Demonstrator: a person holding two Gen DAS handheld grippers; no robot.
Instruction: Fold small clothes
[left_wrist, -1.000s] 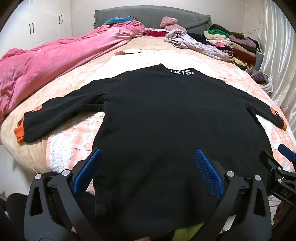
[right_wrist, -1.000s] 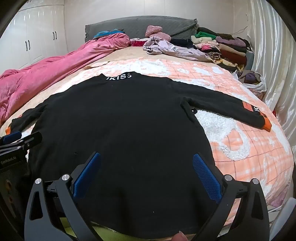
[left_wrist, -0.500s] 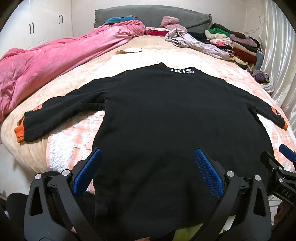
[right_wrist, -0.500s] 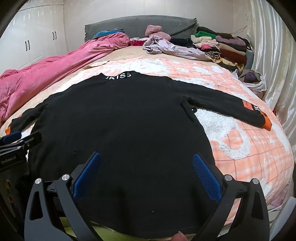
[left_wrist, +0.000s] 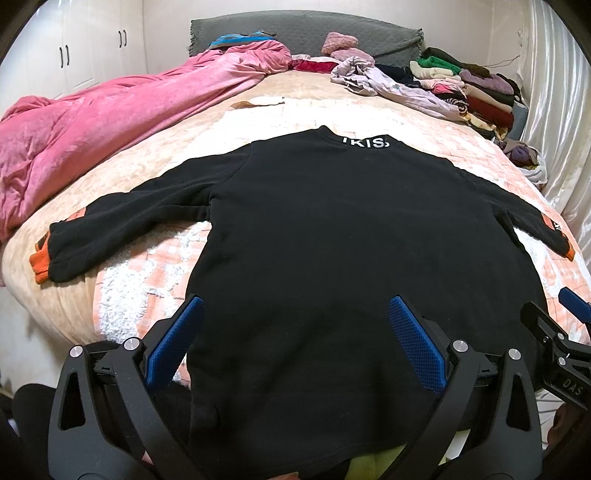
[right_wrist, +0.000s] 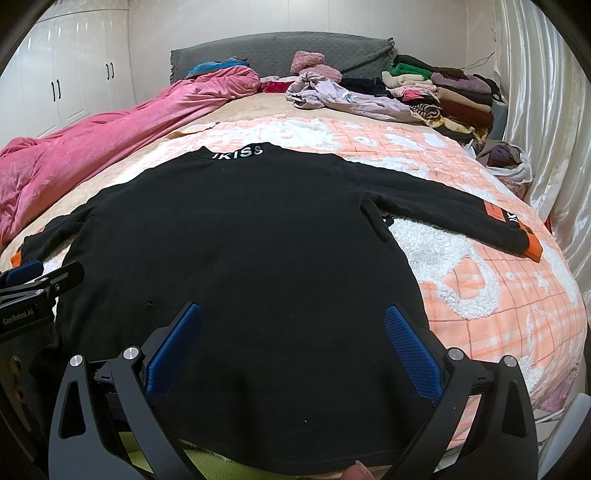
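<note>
- On the bed (right_wrist: 480, 295), the black sweater (left_wrist: 332, 240) lies flat, sleeves spread, unfolded
- Left tongs (left_wrist: 295, 339) and right tongs (right_wrist: 291, 343) gape empty over the near hem
- Next, probably: fold a sleeve inward

Black top (right_wrist: 236, 236) collar reads "JKISS"; left gripper (right_wrist: 22, 317) body reads "GenRobot.AI".

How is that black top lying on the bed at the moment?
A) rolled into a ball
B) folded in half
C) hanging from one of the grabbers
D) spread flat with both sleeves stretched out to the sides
D: the black top lies flat on the bed, one sleeve reaching out to each side, while the open left gripper and right gripper hold nothing.
</note>
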